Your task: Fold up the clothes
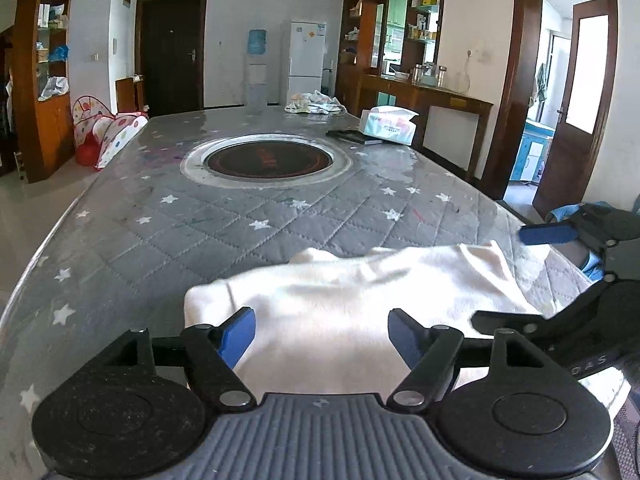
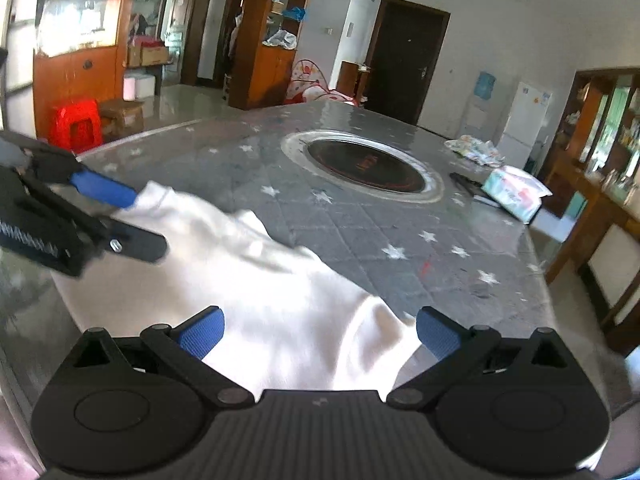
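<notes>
While we hold both tools low over the near end of the grey quilted star-patterned table cover [image 1: 168, 236], a white soft cloth garment [image 1: 340, 304] lies rumpled there, on the near side of the round dark cooktop with its silver ring [image 1: 266, 159] set into the middle of the table. Our left gripper [image 1: 322, 334] has its blue-padded fingers [image 1: 239, 334] spread wide, one on each side of the garment's near part, with nothing pinched between them; the white cloth fills the gap. Our right gripper [image 2: 320, 332] is likewise spread wide over the garment [image 2: 256, 300], its blue pads clear of each other and a fold of cloth rising between them. In the right wrist view the left gripper [image 2: 100, 216] reaches in from the side, one blue finger lying at the garment's far corner; we cannot tell whether it touches the cloth. In the left wrist view the right gripper [image 1: 560, 264] sits at the garment's other edge. Beyond the cooktop, at the far side of the table, rests a white and pale-blue soft tissue pack [image 1: 388, 124] just beside a flat black rectangular object [image 1: 354, 136], and farther still a crumpled heap of light patterned cloth [image 1: 314, 103].
</notes>
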{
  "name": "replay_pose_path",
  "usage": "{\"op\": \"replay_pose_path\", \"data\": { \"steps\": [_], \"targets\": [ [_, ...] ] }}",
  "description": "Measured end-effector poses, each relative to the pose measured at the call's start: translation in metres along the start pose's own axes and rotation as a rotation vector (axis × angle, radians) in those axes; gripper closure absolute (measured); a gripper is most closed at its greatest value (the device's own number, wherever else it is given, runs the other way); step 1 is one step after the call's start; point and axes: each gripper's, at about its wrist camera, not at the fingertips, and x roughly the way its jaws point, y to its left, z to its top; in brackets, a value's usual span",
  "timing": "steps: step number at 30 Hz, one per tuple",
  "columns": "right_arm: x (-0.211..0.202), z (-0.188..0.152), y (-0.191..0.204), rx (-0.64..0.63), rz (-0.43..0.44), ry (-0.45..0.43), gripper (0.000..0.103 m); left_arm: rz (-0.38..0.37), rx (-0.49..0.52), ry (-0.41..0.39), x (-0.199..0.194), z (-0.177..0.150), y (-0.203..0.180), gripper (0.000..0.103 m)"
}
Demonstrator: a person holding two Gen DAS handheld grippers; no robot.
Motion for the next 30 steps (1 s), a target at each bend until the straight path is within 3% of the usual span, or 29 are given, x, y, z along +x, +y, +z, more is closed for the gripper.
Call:
{"op": "replay_pose_path", "data": {
  "steps": [11, 17, 20, 23, 27, 30],
  "targets": [
    [-0.028, -0.042, -0.006, -0.041, -0.119, 0.082, 0.0, 0.066, -0.04, 0.048, -0.003, -0.02, 0.014, 0.025],
    [-0.046, -0.044, -0.02, 0.033, -0.156, 0.041, 0.0, 0.095, -0.057, 0.059, -0.006, -0.025, 0.021, 0.023],
    [-0.038, -0.047, -0.026, 0.06, -0.166, 0.064, 0.0, 0.103, -0.063, 0.067, -0.004, -0.028, 0.022, 0.021],
    [-0.034, -0.051, -0.024, 0.045, -0.159, 0.083, 0.0, 0.105, -0.07, 0.075, -0.004, -0.029, 0.023, 0.017],
    [-0.042, -0.043, -0.024, 0.039, -0.134, 0.03, 0.0, 0.097, -0.091, 0.076, -0.008, -0.025, 0.024, 0.009],
    [-0.046, -0.032, -0.022, 0.055, -0.061, -0.009, 0.0, 0.093, -0.102, 0.067, -0.011, -0.023, 0.025, 0.003]
  ]
}}
